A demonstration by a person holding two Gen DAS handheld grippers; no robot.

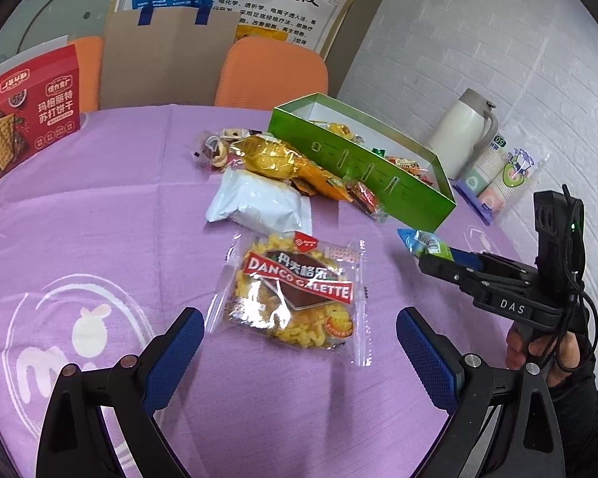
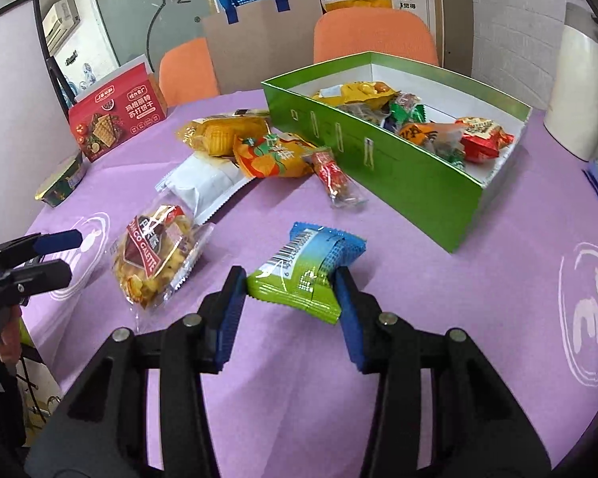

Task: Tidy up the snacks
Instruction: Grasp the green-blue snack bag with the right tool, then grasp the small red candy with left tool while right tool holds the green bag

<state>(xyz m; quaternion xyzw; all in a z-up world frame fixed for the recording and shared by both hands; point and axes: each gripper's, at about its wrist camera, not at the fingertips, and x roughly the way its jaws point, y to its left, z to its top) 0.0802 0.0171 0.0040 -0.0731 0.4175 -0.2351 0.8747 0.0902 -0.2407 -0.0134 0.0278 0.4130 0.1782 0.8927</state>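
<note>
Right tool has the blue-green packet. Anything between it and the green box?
Nothing visible. The right tool grips the blue-green packet; bare purple cloth runs to the green box, whose top is open.

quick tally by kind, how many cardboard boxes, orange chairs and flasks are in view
cardboard boxes: 2, the green box and the red cracker box
orange chairs: 2
flask: 1
total: 5

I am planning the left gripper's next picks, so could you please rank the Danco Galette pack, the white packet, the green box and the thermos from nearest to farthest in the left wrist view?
1. Danco Galette pack, just ahead between the open jaws.
2. White packet, beyond it, slightly left.
3. Green box, farther back on the right.
4. Thermos, behind the box, far right.
</note>
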